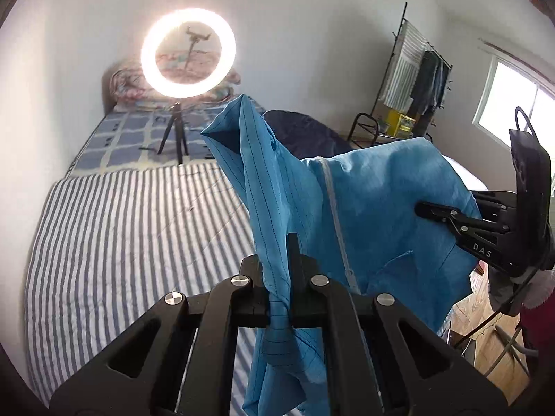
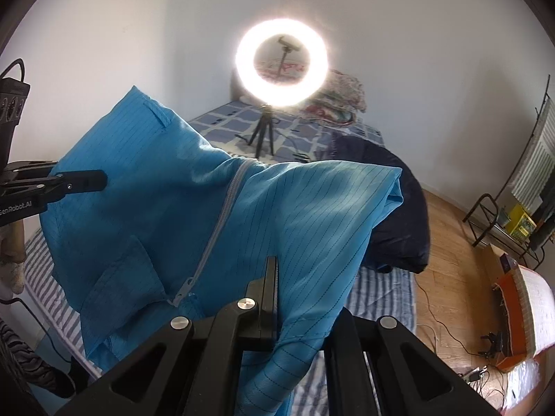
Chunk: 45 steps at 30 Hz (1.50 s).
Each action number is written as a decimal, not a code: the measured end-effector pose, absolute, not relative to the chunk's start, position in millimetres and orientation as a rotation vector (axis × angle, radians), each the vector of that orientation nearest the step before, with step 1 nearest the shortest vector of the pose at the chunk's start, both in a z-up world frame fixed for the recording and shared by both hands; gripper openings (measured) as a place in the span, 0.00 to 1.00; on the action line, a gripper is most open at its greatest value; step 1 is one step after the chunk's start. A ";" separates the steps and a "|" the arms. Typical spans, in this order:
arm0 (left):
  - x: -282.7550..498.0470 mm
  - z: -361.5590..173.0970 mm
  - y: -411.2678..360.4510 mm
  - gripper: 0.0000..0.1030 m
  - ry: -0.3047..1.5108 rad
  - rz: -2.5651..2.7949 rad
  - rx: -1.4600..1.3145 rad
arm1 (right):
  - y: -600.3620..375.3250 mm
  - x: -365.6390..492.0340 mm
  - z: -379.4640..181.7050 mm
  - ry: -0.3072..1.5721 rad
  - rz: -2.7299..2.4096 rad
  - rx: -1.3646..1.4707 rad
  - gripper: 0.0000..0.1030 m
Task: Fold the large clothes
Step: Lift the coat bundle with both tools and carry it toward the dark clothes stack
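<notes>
A large blue pin-striped jacket (image 1: 374, 201) with a grey zipper (image 1: 334, 208) hangs in the air above the bed, stretched between both grippers. In the left wrist view my left gripper (image 1: 277, 260) is shut on a bunched edge of the fabric, which spills down between its fingers. My right gripper (image 1: 421, 208) reaches in from the right with its tip against the cloth. In the right wrist view the jacket (image 2: 166, 208) drapes over my right gripper (image 2: 277, 270), which is shut on it with one finger hidden under the fabric. My left gripper (image 2: 102, 178) shows at the left.
A bed with a blue-and-white striped sheet (image 1: 121, 242) lies below. A lit ring light (image 1: 188, 52) on a small tripod stands on it farther back, beside a dark blue garment (image 2: 399, 208). A clothes rack (image 1: 416, 69) and wooden floor (image 2: 451, 260) are at the right.
</notes>
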State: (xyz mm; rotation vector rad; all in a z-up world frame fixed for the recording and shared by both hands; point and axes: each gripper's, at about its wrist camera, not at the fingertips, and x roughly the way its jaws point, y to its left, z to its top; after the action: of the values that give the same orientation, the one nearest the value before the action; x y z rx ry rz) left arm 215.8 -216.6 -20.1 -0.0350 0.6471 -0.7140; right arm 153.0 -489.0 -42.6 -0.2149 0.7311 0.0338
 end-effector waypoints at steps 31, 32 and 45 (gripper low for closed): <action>532.0 -7.5 -463.0 0.03 0.601 -0.811 -0.153 | -713.2 420.7 -11.9 0.652 -0.305 -0.214 0.02; 540.8 -10.6 -468.5 0.03 0.603 -0.805 -0.154 | -717.9 430.8 -14.5 0.654 -0.310 -0.214 0.02; 610.2 -96.5 -506.7 0.04 0.688 -0.653 -0.083 | -789.3 539.7 -92.9 0.768 -0.337 -0.175 0.06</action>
State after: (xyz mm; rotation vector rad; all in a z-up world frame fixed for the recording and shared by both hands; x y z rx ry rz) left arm 610.2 -506.7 -96.5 -0.0830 0.6879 -0.6533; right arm 539.7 -789.3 -92.9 -0.1747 0.7683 -0.3371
